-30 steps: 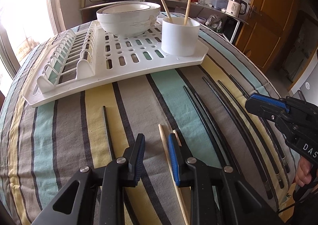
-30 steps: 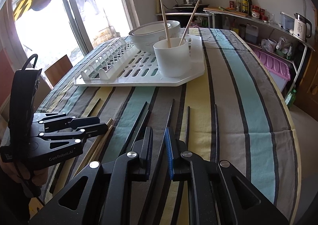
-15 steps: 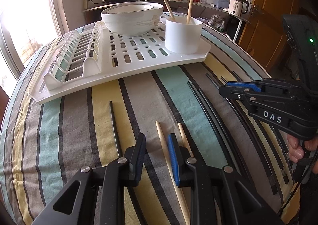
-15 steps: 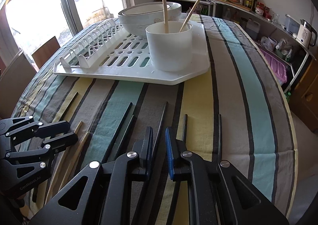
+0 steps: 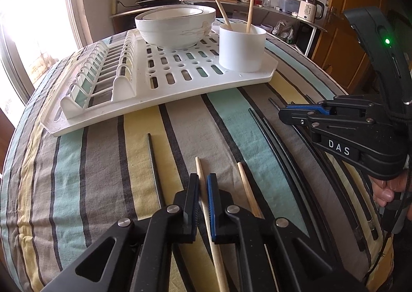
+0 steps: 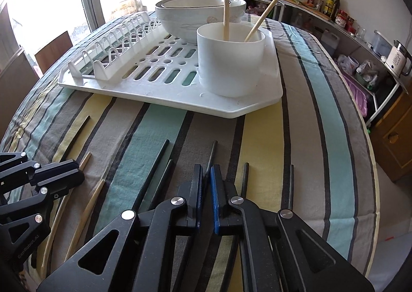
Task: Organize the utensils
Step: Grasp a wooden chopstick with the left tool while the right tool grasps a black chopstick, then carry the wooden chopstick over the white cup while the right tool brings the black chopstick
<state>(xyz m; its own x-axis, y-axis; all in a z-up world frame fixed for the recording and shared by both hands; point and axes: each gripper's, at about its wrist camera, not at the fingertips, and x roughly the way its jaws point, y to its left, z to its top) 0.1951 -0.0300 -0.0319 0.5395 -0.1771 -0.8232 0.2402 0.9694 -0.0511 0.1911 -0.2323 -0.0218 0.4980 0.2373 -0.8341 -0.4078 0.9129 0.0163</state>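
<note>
A white cup (image 5: pixel 242 48) (image 6: pixel 230 58) with two wooden chopsticks stands on a white drying rack (image 5: pixel 154 91) (image 6: pixel 164 96). Two wooden chopsticks lie on the striped cloth. My left gripper (image 5: pixel 203 181) is closed around one wooden chopstick (image 5: pixel 199 168); the other wooden chopstick (image 5: pixel 244 183) lies just to its right. Several black chopsticks (image 6: pixel 152 170) lie to the right. My right gripper (image 6: pixel 205 170) is closed around one black chopstick (image 6: pixel 212 152), low over the cloth. It also shows in the left wrist view (image 5: pixel 285 111).
A stack of white bowls (image 5: pixel 175 26) (image 6: pixel 195 13) sits on the rack behind the cup. One black chopstick (image 5: pixel 154 160) lies alone left of my left gripper. The round table's edge curves close on the right. Shelves and a kettle stand beyond.
Both grippers have moved forward and lower towards the cloth. My left jaws have narrowed around the wooden chopstick and my right jaws around a black chopstick.
</note>
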